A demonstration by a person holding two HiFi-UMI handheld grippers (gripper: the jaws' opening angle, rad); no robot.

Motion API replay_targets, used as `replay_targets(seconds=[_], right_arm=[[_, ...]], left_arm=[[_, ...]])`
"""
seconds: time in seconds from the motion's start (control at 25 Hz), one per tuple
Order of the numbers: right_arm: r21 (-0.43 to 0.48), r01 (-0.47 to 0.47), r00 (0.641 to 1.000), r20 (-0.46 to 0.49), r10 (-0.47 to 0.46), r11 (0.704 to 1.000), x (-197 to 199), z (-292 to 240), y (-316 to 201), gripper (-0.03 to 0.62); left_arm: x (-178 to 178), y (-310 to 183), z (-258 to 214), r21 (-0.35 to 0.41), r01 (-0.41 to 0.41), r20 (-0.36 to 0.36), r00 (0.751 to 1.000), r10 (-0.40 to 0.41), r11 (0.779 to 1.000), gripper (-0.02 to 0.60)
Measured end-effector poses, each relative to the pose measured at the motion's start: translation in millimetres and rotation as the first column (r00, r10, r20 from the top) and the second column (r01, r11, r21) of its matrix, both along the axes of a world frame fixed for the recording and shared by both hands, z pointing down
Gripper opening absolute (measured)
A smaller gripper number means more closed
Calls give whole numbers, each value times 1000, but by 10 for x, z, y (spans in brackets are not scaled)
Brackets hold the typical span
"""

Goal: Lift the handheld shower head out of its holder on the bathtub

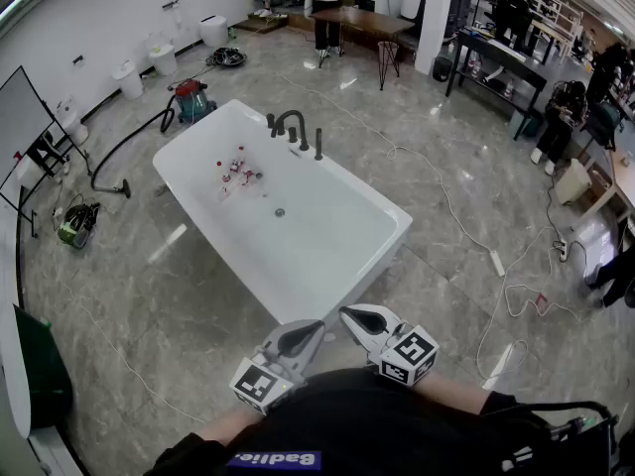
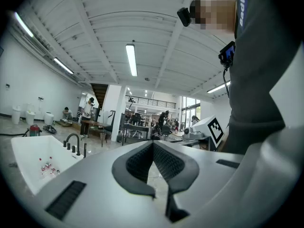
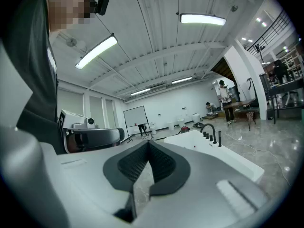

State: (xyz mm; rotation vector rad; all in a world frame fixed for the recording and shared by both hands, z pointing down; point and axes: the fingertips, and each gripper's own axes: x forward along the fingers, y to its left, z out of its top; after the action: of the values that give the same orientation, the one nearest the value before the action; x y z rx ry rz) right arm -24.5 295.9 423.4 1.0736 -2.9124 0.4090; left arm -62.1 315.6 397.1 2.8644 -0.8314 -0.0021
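The handheld shower head (image 1: 317, 145) stands upright as a slim black rod in its holder on the bathtub's (image 1: 298, 284) far long rim. It is just right of the curved faucet (image 1: 288, 119), above the frame's centre. Both tools hang at the bottom edge, well apart from it across the tub. The left hand-held gripper (image 1: 303, 333) and the right hand-held gripper (image 1: 362, 317) are both closed and empty. The right one looks marginally better placed, since the fixtures sit on that side's rim.
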Motion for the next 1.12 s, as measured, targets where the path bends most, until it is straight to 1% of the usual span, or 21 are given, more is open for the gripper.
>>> replay_targets(seconds=[0.28, 0.48, 0.76, 0.88, 1.12], right_arm=[[3, 4, 1000, 1, -4, 1000, 9, 24, 47, 0], [6, 11, 1000, 6, -11, 1000, 80, 7, 53, 0], [15, 38, 999, 35, -39, 999, 138, -88, -8, 0], [14, 49, 998, 42, -49, 999, 228, -94, -39, 0], [10, 102, 994, 46, -102, 995, 508, -35, -60, 0]], left_arm=[[31, 58, 1, -9, -9, 15, 1000, 9, 1000, 5], [87, 58, 7, 2, 9, 9, 1000, -9, 1000, 5], [131, -7, -74, 9, 40, 23, 999, -40, 999, 5], [219, -20, -112, 8, 47, 40, 998, -47, 999, 5], [426, -21, -86, 16, 126, 44, 991, -127, 992, 5]])
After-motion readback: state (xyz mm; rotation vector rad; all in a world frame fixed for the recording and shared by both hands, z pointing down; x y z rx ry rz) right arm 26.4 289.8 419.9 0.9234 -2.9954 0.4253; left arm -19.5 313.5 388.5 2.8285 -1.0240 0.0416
